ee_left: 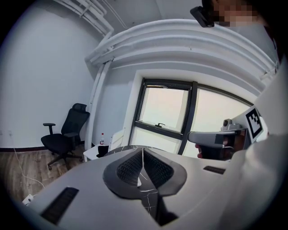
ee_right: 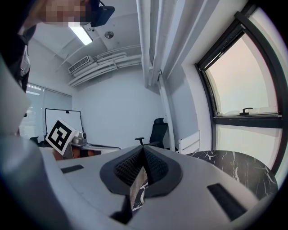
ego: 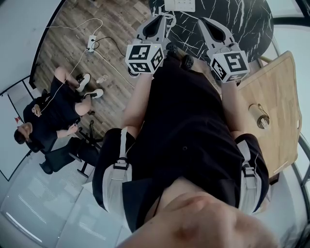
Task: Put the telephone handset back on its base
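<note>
Both grippers are held up in front of the person's chest, aimed out over the dark marble bench (ego: 237, 19). The left gripper (ee_left: 143, 155) has its jaws pressed together with nothing between them. The right gripper (ee_right: 144, 155) is likewise closed and empty. No handset shows clearly. A white thing (ego: 179, 5) lies on the bench beyond the jaws, cut off at the edge; whether it is the telephone I cannot tell. The task looks unstarted: reaching, lifting and seating the handset all remain.

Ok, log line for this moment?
left tongs: shut, empty | right tongs: shut, empty | both held up near marble table | task: not under way
</note>
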`<action>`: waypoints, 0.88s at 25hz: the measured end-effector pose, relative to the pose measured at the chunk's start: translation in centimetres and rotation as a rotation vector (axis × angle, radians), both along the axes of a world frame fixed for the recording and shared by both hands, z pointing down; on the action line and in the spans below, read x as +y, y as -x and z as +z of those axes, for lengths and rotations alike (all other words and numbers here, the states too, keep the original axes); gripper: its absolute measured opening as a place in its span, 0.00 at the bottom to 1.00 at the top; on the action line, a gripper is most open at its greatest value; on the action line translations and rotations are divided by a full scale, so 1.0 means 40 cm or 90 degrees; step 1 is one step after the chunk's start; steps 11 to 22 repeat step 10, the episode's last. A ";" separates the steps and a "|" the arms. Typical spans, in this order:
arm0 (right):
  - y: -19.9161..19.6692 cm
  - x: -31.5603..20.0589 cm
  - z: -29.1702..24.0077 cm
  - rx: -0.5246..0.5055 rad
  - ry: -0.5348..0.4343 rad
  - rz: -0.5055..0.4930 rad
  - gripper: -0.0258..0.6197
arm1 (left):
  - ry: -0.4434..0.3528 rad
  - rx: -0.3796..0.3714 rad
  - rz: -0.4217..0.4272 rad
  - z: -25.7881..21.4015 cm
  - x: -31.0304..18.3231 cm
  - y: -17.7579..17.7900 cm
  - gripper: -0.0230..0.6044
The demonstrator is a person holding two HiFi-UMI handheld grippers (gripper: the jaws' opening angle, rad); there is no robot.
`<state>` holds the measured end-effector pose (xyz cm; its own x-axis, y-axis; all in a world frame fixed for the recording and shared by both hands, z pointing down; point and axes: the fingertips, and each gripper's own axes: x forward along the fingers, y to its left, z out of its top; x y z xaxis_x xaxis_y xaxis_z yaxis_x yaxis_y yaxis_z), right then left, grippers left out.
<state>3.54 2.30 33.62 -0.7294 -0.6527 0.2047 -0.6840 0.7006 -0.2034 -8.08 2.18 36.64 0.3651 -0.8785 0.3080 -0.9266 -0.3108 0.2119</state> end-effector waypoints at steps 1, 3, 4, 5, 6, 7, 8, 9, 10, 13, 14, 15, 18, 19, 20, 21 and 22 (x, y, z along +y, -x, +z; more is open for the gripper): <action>0.000 0.002 0.000 0.000 -0.001 0.000 0.09 | -0.001 0.000 0.000 -0.001 0.003 -0.001 0.07; -0.001 0.006 -0.001 0.002 -0.002 -0.001 0.09 | -0.003 0.000 0.001 -0.003 0.006 -0.004 0.07; -0.001 0.008 -0.002 0.002 -0.003 -0.002 0.09 | -0.003 0.001 0.001 -0.004 0.008 -0.005 0.07; -0.002 0.010 -0.003 0.003 -0.003 -0.002 0.09 | -0.003 0.001 0.000 -0.004 0.010 -0.006 0.08; -0.003 0.013 -0.004 0.003 -0.003 -0.003 0.09 | -0.003 0.001 0.000 -0.004 0.011 -0.007 0.07; -0.004 0.015 -0.005 0.004 -0.004 -0.003 0.09 | -0.003 0.001 0.000 -0.004 0.013 -0.009 0.07; -0.006 0.016 -0.006 0.004 -0.004 -0.003 0.09 | -0.003 0.000 0.000 -0.005 0.015 -0.010 0.07; -0.007 0.018 -0.006 0.005 -0.005 -0.004 0.09 | -0.003 0.000 0.000 -0.006 0.017 -0.011 0.07; -0.009 0.020 -0.007 0.006 -0.005 -0.004 0.09 | -0.003 -0.001 0.000 -0.006 0.019 -0.013 0.07; -0.009 0.020 -0.007 0.006 -0.005 -0.004 0.09 | -0.003 -0.001 0.000 -0.006 0.019 -0.013 0.07; -0.009 0.020 -0.007 0.006 -0.005 -0.004 0.09 | -0.003 -0.001 0.000 -0.006 0.019 -0.013 0.07; -0.009 0.020 -0.007 0.006 -0.005 -0.004 0.09 | -0.003 -0.001 0.000 -0.006 0.019 -0.013 0.07; -0.009 0.020 -0.007 0.006 -0.005 -0.004 0.09 | -0.003 -0.001 0.000 -0.006 0.019 -0.013 0.07; -0.009 0.020 -0.007 0.006 -0.005 -0.004 0.09 | -0.003 -0.001 0.000 -0.006 0.019 -0.013 0.07; -0.009 0.020 -0.007 0.006 -0.005 -0.004 0.09 | -0.003 -0.001 0.000 -0.006 0.019 -0.013 0.07; -0.009 0.020 -0.007 0.006 -0.005 -0.004 0.09 | -0.003 -0.001 0.000 -0.006 0.019 -0.013 0.07; -0.009 0.020 -0.007 0.006 -0.005 -0.004 0.09 | -0.003 -0.001 0.000 -0.006 0.019 -0.013 0.07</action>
